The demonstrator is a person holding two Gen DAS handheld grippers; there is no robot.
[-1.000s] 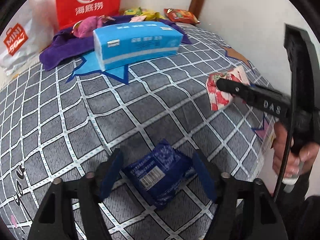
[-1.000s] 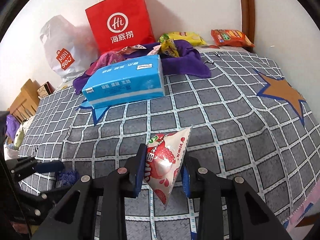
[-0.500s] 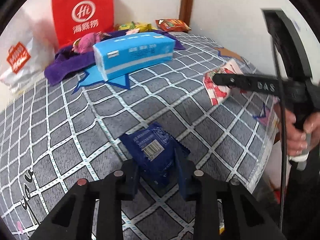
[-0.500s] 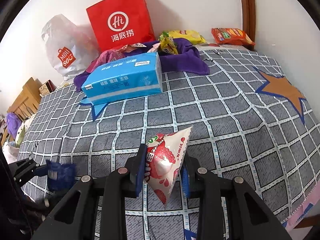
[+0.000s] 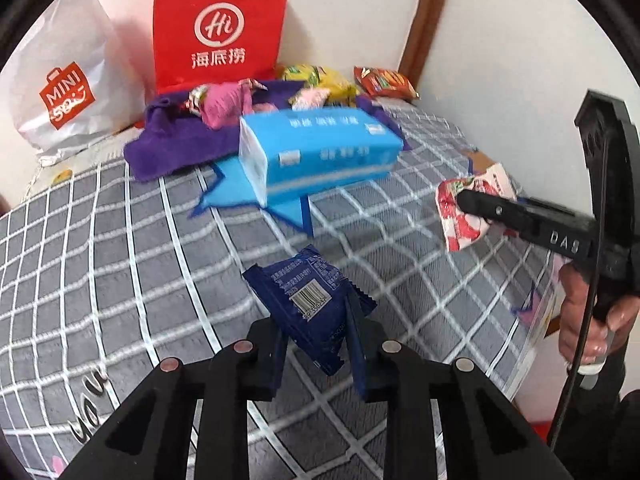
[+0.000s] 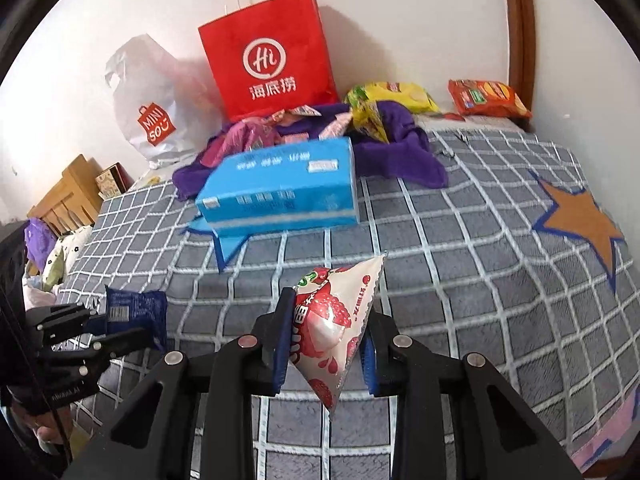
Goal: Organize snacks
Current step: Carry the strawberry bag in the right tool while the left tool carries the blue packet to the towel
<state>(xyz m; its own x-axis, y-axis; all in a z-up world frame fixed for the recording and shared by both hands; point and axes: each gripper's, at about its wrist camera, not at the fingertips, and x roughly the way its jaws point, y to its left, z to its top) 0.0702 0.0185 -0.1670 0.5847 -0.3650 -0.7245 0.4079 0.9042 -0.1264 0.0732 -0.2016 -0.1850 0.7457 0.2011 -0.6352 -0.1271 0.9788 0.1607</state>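
My left gripper (image 5: 314, 336) is shut on a dark blue snack packet (image 5: 310, 304), held clear above the grey checked bedspread (image 5: 120, 248). The same packet (image 6: 134, 314) shows at the left of the right wrist view. My right gripper (image 6: 326, 330) is shut on a white pouch with red strawberries (image 6: 334, 320), also lifted off the bed. That pouch (image 5: 468, 208) appears at the right of the left wrist view, pinched by the other gripper's black fingers. More snack bags lie on a purple cloth (image 6: 400, 152) at the back.
A blue tissue pack (image 5: 320, 152) lies mid-bed. A red paper bag (image 6: 272, 56) and a white plastic bag (image 6: 152, 108) stand against the back wall. Yellow (image 6: 396, 94) and orange (image 6: 486, 98) snack bags lie near the wall. A hand (image 5: 588, 320) grips the right tool.
My left jaws closed on the blue packet, which lay on the bedspread, and lifted it. The right gripper rose a little, still holding the strawberry pouch.
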